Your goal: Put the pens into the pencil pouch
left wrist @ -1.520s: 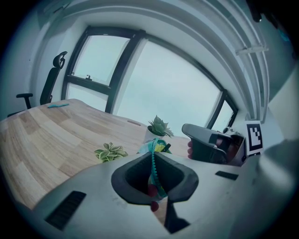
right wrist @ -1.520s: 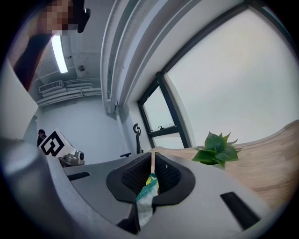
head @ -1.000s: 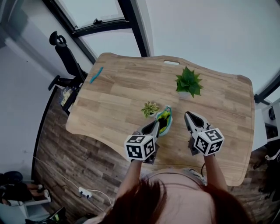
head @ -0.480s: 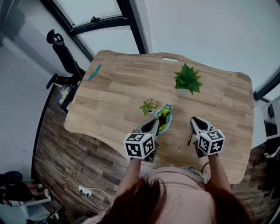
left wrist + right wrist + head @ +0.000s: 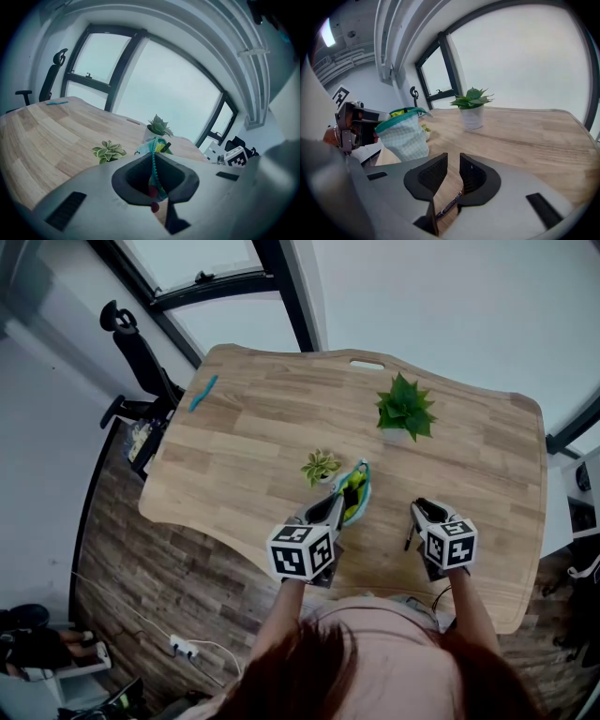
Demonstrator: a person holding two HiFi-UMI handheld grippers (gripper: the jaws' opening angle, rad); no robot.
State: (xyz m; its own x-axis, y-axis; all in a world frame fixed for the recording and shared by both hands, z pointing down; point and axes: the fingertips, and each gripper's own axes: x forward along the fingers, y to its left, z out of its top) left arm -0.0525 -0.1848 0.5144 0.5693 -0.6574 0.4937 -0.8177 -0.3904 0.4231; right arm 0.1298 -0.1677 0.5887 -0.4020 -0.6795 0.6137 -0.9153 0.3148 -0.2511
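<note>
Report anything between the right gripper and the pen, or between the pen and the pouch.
Nothing visible does. The right gripper, jaws just opened, is over the pen, which lies on the table below their gap. Only bare wood separates the pen from the pouch, held at its zipper edge by the left gripper.

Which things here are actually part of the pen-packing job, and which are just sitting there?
Part of the job: pencil pouch, held by the left gripper; pen on the table below the right gripper, whose jaws have just been opening with nothing gripped between them.

Just lying about: large plant; small plant; teal thing at the far corner, too small to identify.
</note>
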